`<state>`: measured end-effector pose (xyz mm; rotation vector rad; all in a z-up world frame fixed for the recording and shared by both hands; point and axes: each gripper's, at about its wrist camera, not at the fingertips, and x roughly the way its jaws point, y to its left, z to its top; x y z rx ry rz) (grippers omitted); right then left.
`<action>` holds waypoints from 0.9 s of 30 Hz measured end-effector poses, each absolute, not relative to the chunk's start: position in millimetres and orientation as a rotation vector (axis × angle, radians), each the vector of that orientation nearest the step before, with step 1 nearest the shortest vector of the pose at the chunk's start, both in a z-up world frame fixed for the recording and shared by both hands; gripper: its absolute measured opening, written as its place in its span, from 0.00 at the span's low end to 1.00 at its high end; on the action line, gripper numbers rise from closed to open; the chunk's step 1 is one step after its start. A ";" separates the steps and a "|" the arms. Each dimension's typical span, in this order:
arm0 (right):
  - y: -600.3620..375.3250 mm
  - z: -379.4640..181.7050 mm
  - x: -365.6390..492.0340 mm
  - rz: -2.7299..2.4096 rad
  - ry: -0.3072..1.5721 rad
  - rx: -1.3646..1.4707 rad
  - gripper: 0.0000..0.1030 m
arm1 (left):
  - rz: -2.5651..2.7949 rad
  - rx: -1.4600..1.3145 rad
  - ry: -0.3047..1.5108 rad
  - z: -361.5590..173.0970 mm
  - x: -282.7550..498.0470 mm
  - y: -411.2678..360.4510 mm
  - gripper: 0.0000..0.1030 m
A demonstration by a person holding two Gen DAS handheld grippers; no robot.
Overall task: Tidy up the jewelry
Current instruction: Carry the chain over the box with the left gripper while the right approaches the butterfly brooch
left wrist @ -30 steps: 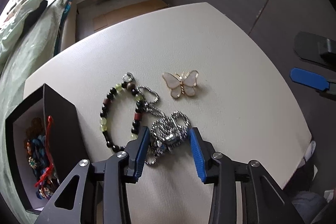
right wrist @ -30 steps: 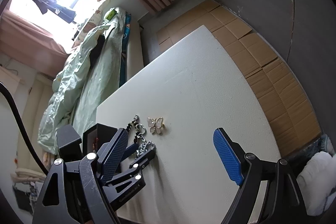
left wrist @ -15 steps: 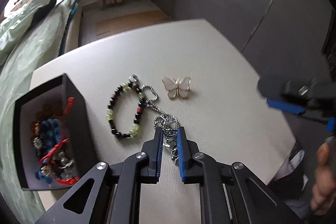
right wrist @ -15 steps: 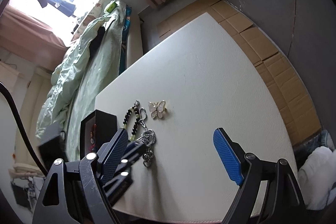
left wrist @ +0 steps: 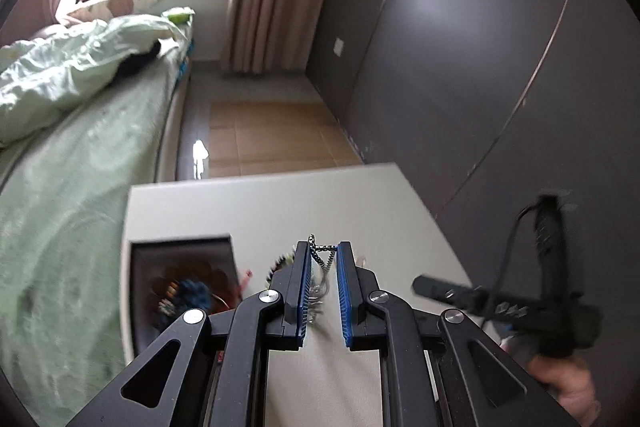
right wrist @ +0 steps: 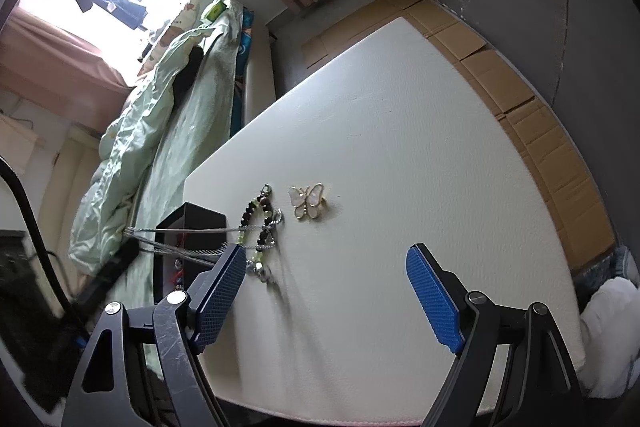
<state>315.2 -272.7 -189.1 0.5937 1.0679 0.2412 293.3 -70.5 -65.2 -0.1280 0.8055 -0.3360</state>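
My left gripper [left wrist: 323, 251] is shut on a silver chain necklace [left wrist: 320, 269], lifted above the white table [left wrist: 360, 203]; the chain hangs between the blue pads. In the right wrist view the chain [right wrist: 188, 249] stretches taut leftward over the black jewelry box [right wrist: 188, 223]. The box [left wrist: 176, 283] holds several colourful pieces. A black and green beaded bracelet [right wrist: 260, 223] and a gold butterfly brooch [right wrist: 307, 202] lie on the table. My right gripper [right wrist: 326, 291] is open and empty, above the table's near part.
A bed with a green quilt [right wrist: 160, 131] runs along the table's left side. Cardboard sheets [right wrist: 520, 107] cover the floor beyond the far edge. A dark wall [left wrist: 460, 47] stands to the right. White cloth [right wrist: 612, 327] lies by the table's right corner.
My left gripper closed on the silver chain, lifted it off the table and tilted upward. The chain now trails out toward the box. The right gripper stayed open, nearly still.
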 end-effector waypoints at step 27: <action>-208.7 -222.3 378.9 0.240 1.183 0.411 0.58 | -0.208 -0.068 0.651 34.7 294.3 -3.5 0.13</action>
